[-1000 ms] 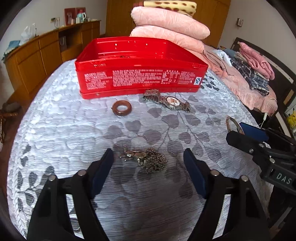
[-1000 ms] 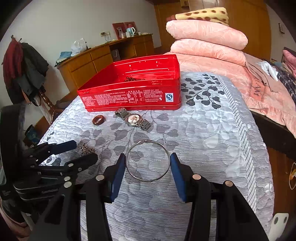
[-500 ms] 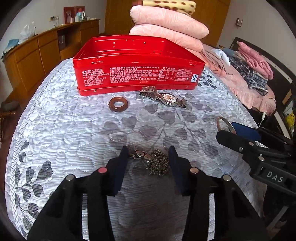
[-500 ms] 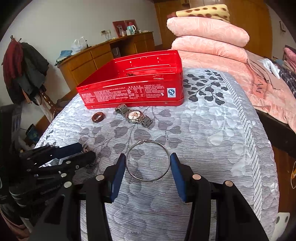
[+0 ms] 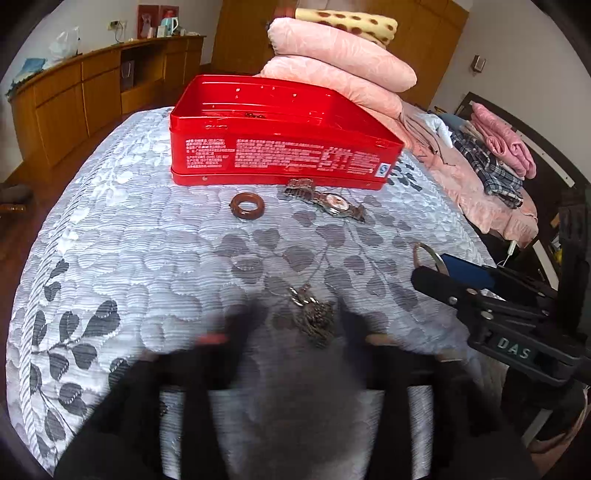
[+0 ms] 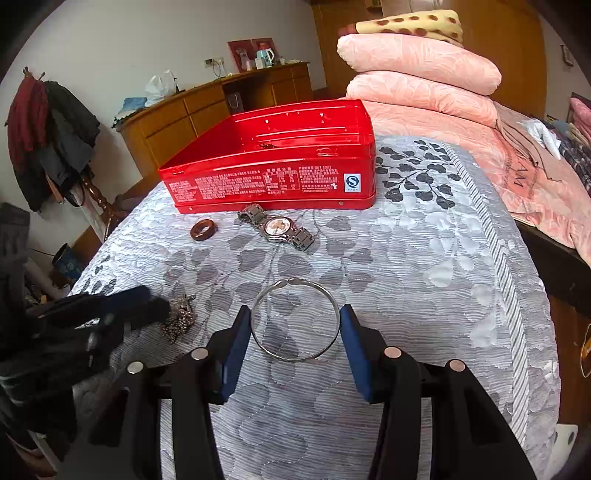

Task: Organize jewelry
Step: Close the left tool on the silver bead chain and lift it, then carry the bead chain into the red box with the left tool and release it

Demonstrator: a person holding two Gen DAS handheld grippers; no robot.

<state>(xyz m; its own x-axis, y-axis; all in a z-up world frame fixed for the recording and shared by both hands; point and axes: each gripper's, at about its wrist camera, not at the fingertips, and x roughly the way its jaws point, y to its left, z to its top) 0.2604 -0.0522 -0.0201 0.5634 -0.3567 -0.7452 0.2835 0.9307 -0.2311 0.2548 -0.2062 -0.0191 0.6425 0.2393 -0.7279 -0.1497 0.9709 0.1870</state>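
My right gripper [image 6: 294,345] sits low over the grey leaf-patterned quilted bedspread [image 6: 424,266], its blue-padded jaws set at a middling width on either side of a thin silver metal bangle [image 6: 294,319]. The bangle lies flat on the quilt between the pads, its sides just beside or touching them; I cannot tell whether the pads press on it.

My left gripper [image 5: 295,332] is a dark smear in its own camera, so I cannot tell how far its jaws stand apart. A heap of dull brassy chain necklace with a pendant [image 5: 313,317] lies on the quilt between the blurred fingers. From the right camera the left gripper [image 6: 147,312] shows as a blurred black shape with its tip right against that chain heap [image 6: 179,317].

Further off on the bedspread, a round brown wooden ring [image 6: 203,229] lies flat, and near it to the right is a steel-link wristwatch with a pale dial [image 6: 279,227], stretched out at a slant. Just behind both stands an open red rectangular tin box with white print on its side [image 6: 273,181]; a small dark piece of jewellery lies inside it, too small to name.

Behind the box, folded pink quilts [image 6: 421,77] are stacked with a yellow brown-spotted blanket [image 6: 413,24] on top.
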